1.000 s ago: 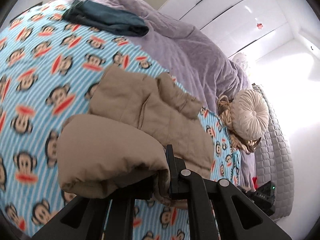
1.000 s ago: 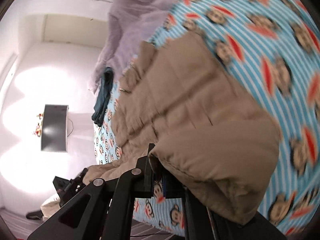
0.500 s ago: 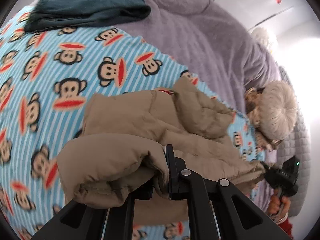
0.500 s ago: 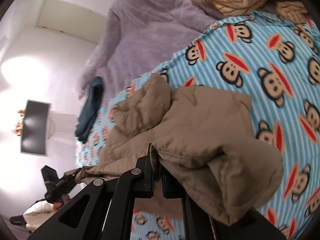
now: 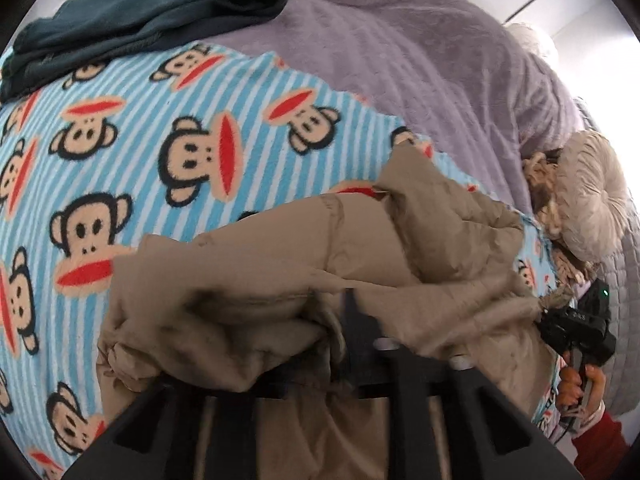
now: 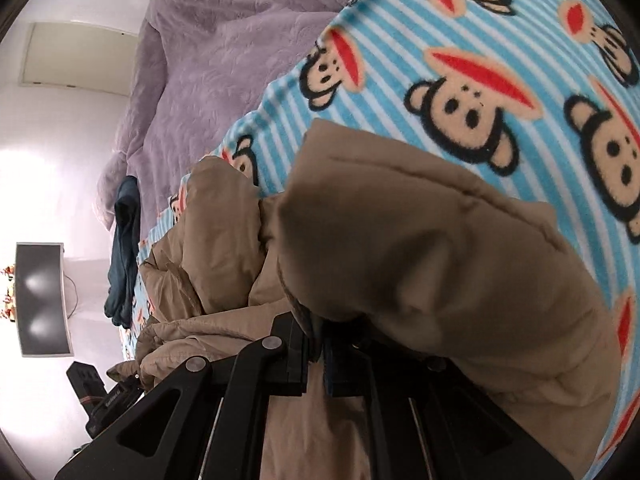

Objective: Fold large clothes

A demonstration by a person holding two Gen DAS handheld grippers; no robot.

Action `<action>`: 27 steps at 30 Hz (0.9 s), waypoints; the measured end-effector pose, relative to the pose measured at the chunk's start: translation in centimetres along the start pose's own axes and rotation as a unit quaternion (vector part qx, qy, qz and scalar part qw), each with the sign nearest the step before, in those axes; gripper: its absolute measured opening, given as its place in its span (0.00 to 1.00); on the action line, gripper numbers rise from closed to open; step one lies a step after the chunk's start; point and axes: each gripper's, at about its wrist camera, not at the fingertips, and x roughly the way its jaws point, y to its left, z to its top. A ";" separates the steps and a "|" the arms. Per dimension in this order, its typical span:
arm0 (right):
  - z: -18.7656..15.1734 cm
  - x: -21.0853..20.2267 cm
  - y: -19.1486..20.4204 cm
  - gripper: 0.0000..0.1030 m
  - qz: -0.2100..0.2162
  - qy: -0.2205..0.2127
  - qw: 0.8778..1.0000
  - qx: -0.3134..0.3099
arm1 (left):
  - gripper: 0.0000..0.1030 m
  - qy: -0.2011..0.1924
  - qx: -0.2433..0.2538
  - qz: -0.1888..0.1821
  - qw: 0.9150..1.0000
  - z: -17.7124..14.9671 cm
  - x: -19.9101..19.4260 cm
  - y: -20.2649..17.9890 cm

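Note:
A tan padded jacket (image 5: 320, 248) lies bunched on a blue striped monkey-print blanket (image 5: 120, 128). My left gripper (image 5: 340, 320) is shut on one edge of the jacket, and loose fabric drapes over its fingers. My right gripper (image 6: 316, 340) is shut on another edge of the same jacket (image 6: 420, 248), which hangs over the right finger. The right gripper also shows at the right of the left wrist view (image 5: 576, 328), pinching the jacket. The left gripper shows at the lower left of the right wrist view (image 6: 116, 396).
A folded dark teal garment (image 5: 132, 20) lies at the far edge of the blanket. A lilac quilt (image 5: 400, 60) covers the bed beyond. A round cream cushion (image 5: 588, 200) sits at the right. A wall screen (image 6: 40, 300) hangs at the left.
Both grippers have moved forward and lower over the blanket with the jacket edges still held. The jacket has folded further onto itself and now drapes over the fingers.

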 end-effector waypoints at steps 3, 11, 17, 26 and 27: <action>-0.1 -0.8 0.3 0.12 -0.002 0.001 1.000 -0.011 | 1.00 -0.038 0.025 0.020 0.999 -0.5 -2.5 -1.0; 0.0 -4.6 2.8 0.64 0.002 -0.029 0.997 -0.064 | 0.87 -0.070 0.081 0.069 0.992 0.1 -5.9 -3.8; -3.4 -3.1 5.8 0.15 -0.049 0.018 0.980 -0.190 | 0.39 -0.047 0.112 0.114 0.986 -0.4 -1.6 -4.9; -2.3 1.8 3.5 0.11 -0.118 -0.008 0.971 -0.206 | 0.39 -0.065 0.104 0.174 0.977 1.0 4.5 -3.5; -1.8 2.1 3.1 0.08 -0.117 -0.012 0.973 -0.199 | 0.39 -0.065 0.105 0.174 0.977 1.1 5.1 -3.3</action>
